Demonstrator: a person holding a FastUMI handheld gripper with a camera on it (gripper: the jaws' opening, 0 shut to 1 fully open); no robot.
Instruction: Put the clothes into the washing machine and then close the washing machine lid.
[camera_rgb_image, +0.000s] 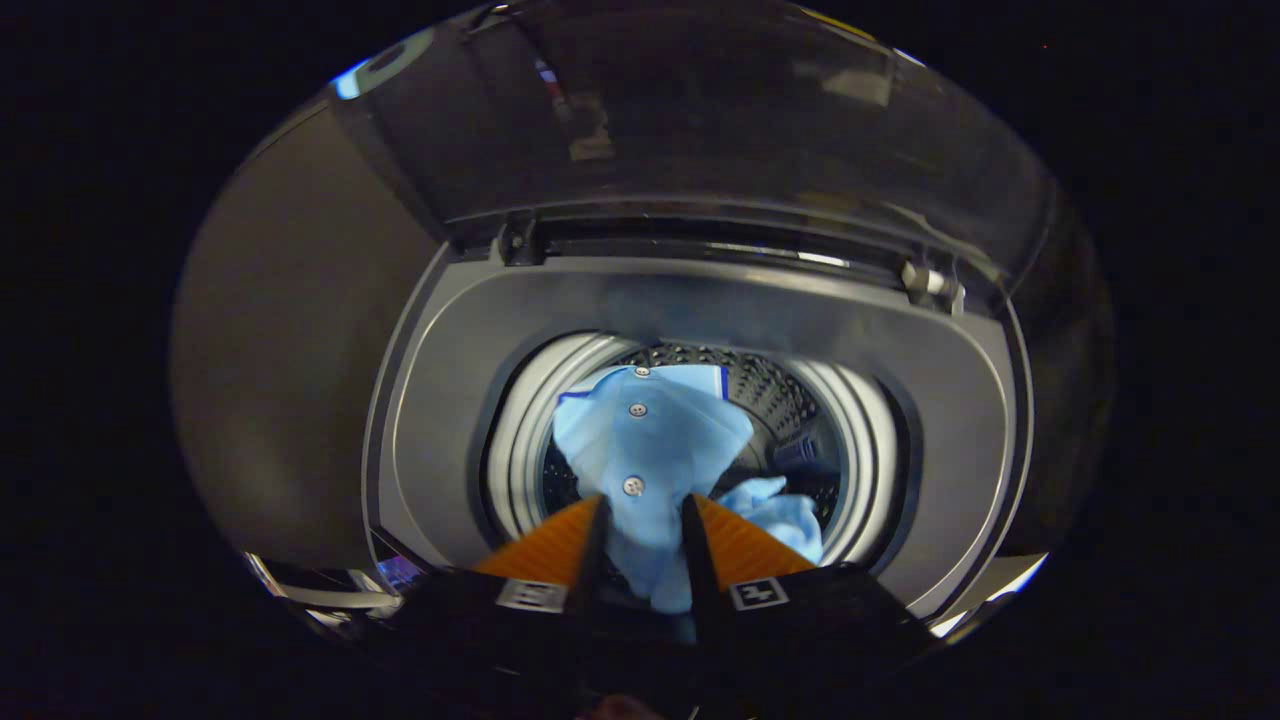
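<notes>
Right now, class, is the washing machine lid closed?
No: the lid stands raised behind the drum opening, and the gripper holds the light blue shirt over it.

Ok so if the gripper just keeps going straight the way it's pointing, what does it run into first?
The light blue shirt: the gripper already pinches its cloth between its fingers, hanging over the washing machine opening. Beyond the shirt, the perforated drum wall or bottom likely comes next, though depth is hard to judge.

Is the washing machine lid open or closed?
Open. The clear lid stands tipped up behind the drum opening, where the blue shirt hangs, pinched in the gripper.
</notes>
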